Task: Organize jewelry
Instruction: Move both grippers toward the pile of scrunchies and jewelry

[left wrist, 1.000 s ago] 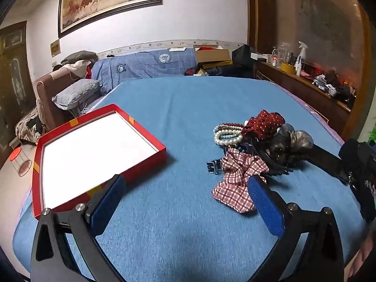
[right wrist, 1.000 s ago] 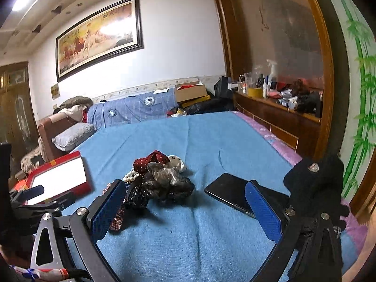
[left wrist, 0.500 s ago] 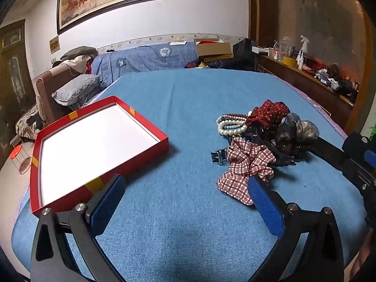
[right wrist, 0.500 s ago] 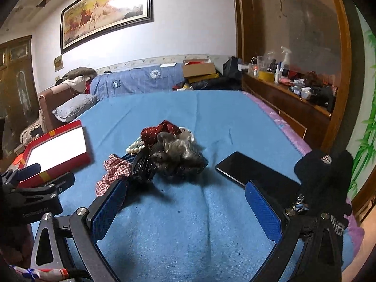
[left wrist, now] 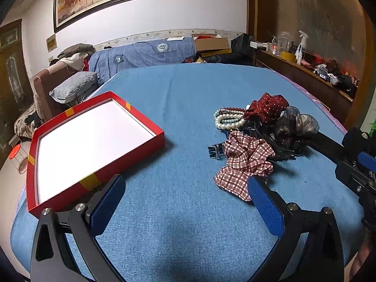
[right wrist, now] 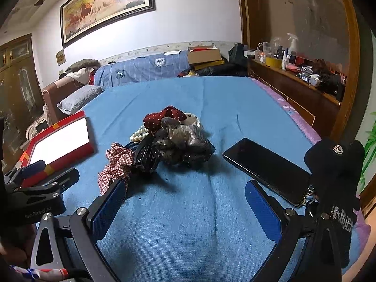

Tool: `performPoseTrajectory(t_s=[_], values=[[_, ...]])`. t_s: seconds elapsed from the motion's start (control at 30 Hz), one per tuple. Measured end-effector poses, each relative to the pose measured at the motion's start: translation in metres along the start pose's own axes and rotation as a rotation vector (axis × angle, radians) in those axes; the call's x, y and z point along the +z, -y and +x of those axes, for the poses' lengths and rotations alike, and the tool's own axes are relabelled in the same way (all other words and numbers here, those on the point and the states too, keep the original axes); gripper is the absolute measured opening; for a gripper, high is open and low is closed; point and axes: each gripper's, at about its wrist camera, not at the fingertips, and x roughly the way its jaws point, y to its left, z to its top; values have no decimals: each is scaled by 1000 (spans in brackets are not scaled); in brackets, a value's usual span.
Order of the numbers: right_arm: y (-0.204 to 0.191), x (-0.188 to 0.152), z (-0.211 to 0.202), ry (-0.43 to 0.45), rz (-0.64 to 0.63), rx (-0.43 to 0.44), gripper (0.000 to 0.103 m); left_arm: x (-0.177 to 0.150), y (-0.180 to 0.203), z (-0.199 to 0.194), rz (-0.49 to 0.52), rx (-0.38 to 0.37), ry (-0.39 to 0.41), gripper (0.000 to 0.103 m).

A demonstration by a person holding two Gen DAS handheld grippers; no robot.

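Note:
A pile of accessories lies on the blue bed cover (left wrist: 188, 98): a red plaid scrunchie (left wrist: 244, 164), a pearl bracelet (left wrist: 228, 119), a dark red dotted scrunchie (left wrist: 268, 108), a grey scrunchie (left wrist: 298, 122) and a black hair claw (right wrist: 145, 155). A red box with a white inside (left wrist: 87, 145) lies empty to the left. My left gripper (left wrist: 185, 204) is open, empty, just short of the plaid scrunchie. My right gripper (right wrist: 185, 206) is open, empty, before the pile (right wrist: 174, 141).
A black phone (right wrist: 265, 164) lies right of the pile, beside a black glove (right wrist: 336, 164). A wooden sideboard (right wrist: 293, 87) with bottles runs along the right. A pillow (left wrist: 75, 87) and folded bedding lie at the far left.
Both grippers have tilted down and moved a little closer to the pile. Both stay open and empty. Nothing on the bed has moved.

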Motion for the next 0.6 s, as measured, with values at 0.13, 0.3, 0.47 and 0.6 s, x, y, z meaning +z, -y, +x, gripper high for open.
performPoseTrajectory(t_s=[0.13, 0.3, 0.47, 0.6], values=[[2, 0, 2, -8, 7, 4, 103, 0, 0, 1, -1, -5, -7, 103], [3, 3, 5, -14, 3, 26, 103, -2, -3, 4, -13, -48, -22, 103], [10, 12, 10, -23, 18, 54, 99, -3, -8, 13, -41, -123, -64, 103], [16, 17, 16, -40, 50, 81, 94, -3, -7, 17, -54, -159, -70, 103]])
